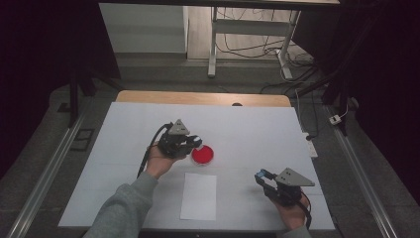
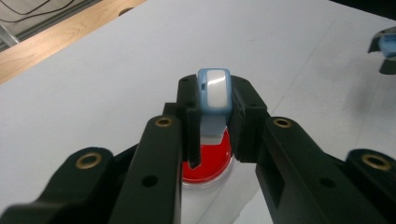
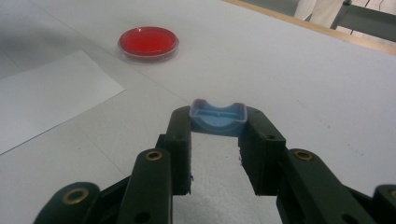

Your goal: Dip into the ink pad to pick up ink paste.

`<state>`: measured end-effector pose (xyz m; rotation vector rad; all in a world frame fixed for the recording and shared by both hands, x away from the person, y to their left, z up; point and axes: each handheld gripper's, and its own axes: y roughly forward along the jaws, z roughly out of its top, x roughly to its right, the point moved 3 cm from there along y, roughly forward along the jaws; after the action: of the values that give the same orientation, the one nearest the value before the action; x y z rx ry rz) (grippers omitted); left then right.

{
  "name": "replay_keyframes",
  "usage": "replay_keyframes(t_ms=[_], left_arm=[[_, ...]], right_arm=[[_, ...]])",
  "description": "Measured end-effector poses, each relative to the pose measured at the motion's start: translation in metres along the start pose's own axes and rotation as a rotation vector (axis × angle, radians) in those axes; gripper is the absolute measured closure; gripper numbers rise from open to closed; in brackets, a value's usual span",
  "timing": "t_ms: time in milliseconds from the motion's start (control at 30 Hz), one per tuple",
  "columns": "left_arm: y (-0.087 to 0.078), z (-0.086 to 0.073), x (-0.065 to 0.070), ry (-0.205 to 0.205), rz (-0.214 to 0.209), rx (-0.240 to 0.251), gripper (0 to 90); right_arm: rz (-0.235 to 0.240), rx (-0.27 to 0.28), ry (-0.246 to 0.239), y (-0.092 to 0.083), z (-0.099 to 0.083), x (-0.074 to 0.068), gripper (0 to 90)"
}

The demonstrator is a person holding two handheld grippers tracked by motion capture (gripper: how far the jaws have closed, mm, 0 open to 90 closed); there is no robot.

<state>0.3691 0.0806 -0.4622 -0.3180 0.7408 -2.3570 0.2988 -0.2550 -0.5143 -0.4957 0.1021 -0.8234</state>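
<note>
My left gripper clamps a small blue-and-white plastic piece by its flat sides directly above the red petri dish, light, rigid, likely slippery; my right gripper pinches a blue cap.

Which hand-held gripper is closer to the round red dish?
Left. The left hand-held gripper hangs right over the shallow round red dish, holding a small blue-and-white piece. The right hand-held gripper is well off to the side.

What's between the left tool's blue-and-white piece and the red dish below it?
Nothing visible. The left tool holds the small blue-and-white plastic piece directly over the round red-filled clear dish. The white paper sheet lies nearer the person, off to the side.
</note>
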Motion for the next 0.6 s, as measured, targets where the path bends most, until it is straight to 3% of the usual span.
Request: replay_keyframes(t_ms=[600], left_arm=[[-0.018,-0.01,0.008,0.003,-0.02,0.024,76.0]], right_arm=[[0.006,0.002,-0.003,0.001,0.0,0.0,65.0]])
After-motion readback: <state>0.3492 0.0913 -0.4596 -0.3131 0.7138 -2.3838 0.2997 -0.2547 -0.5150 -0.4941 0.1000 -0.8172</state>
